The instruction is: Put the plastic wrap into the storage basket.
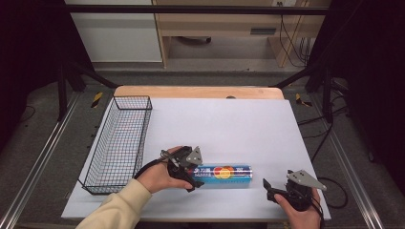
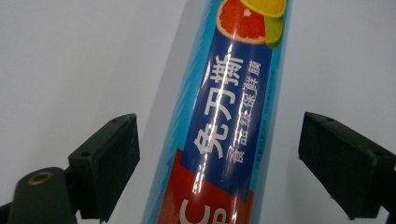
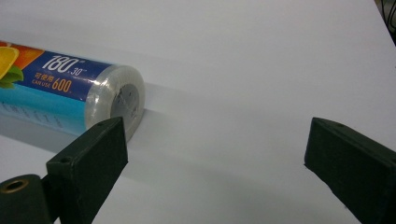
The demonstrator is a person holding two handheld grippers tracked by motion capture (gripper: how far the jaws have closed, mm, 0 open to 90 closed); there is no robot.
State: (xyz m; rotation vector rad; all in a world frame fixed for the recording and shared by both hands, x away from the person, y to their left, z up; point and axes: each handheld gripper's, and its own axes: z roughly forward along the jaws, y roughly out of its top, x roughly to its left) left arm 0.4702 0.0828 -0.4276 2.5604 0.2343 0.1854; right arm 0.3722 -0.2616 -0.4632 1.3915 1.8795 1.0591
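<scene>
The left gripper [image 1: 193, 177] straddles the cling-film roll [image 1: 224, 172], jaws open, not yet touching; closing them comes next. The right gripper [image 1: 267, 188] waits open, empty, beside the roll's end.

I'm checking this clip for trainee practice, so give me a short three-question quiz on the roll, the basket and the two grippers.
1. True or false: the left gripper already pinches the roll between its pads.
2. Where does the wire basket stand on the white table?
A. along its left side
B. at its right edge
C. on top of the roll
3. Fill in: the right gripper waits with its jaws ____ near the roll's capped end.

Key
1. False: the roll lies between the jaws, but a gap shows on each side.
2. A
3. open: nothing lies between them, and the roll's end sits just beyond one jaw.
</scene>
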